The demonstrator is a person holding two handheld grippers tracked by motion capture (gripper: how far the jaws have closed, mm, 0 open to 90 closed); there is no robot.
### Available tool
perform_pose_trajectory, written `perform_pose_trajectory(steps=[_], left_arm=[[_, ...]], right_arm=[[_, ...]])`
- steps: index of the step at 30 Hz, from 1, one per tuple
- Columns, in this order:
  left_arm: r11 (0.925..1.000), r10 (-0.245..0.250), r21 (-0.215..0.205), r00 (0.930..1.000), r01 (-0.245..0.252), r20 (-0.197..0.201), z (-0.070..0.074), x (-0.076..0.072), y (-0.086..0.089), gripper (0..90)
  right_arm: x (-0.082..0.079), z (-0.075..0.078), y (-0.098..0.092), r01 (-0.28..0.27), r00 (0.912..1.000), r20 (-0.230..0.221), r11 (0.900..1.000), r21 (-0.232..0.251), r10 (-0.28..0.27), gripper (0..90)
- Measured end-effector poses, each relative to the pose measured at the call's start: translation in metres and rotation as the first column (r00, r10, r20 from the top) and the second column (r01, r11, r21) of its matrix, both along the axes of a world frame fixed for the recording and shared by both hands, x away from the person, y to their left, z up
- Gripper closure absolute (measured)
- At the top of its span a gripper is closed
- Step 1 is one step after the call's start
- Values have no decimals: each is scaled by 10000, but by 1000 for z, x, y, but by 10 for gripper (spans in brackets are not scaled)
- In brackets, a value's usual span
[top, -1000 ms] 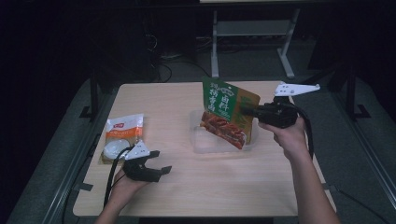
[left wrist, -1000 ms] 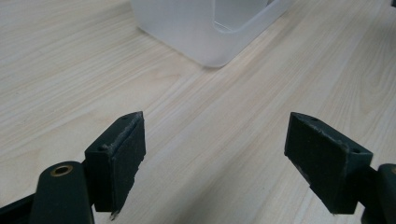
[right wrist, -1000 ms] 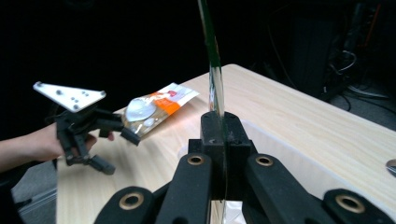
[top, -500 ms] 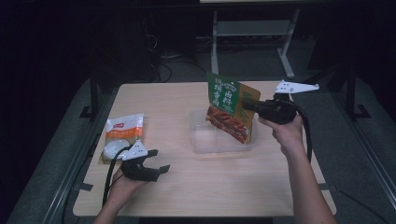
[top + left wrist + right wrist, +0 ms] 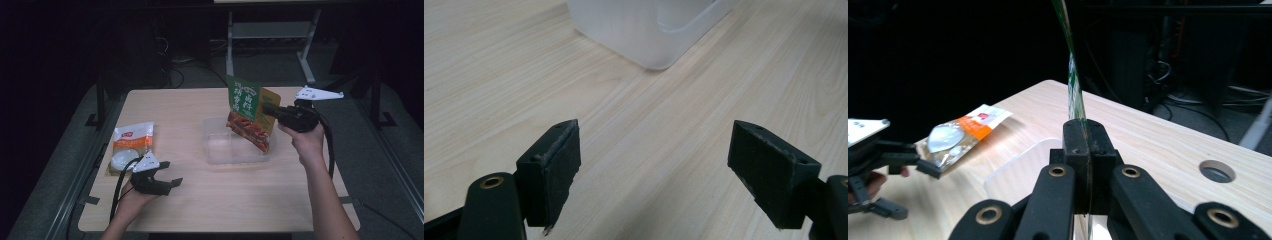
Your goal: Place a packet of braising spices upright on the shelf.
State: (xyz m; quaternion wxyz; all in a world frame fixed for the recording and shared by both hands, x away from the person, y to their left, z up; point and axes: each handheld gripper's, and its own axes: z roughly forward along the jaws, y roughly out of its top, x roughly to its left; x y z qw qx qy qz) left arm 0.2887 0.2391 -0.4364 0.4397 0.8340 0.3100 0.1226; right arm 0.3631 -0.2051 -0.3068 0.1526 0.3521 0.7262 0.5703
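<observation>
The green-and-orange food pouch (image 5: 248,116), printed with white characters and a picture of red strips, hangs with its long axis tilted from eleven to five o'clock above the clear plastic container (image 5: 220,148) mid-table, pinched edge-on by the closed right gripper (image 5: 269,111), while the left gripper (image 5: 170,174) rests wide open and empty at seven o'clock, near the orange-and-white packet (image 5: 131,145).

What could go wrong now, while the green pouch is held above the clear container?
The right gripper pinches only one edge of the green pouch, so it may swing or slip. Its lower end hangs inside the clear container, which nothing steadies: the left gripper rests open, apart from it, so the container could shift.
</observation>
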Motion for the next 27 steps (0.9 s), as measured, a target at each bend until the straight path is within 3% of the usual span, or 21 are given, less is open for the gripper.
perform_pose_trajectory(steps=[13,27], left_arm=[[10000,27,63,10000,-27,-7,0,1,0,207],[10000,-3,92,10000,3,-55,-1,1,-1,207]], right_arm=[[-2,-5,2,795,9965,244,9968,-16,-795,900],[-1,-10,14,810,9965,187,9966,151,-813,900]])
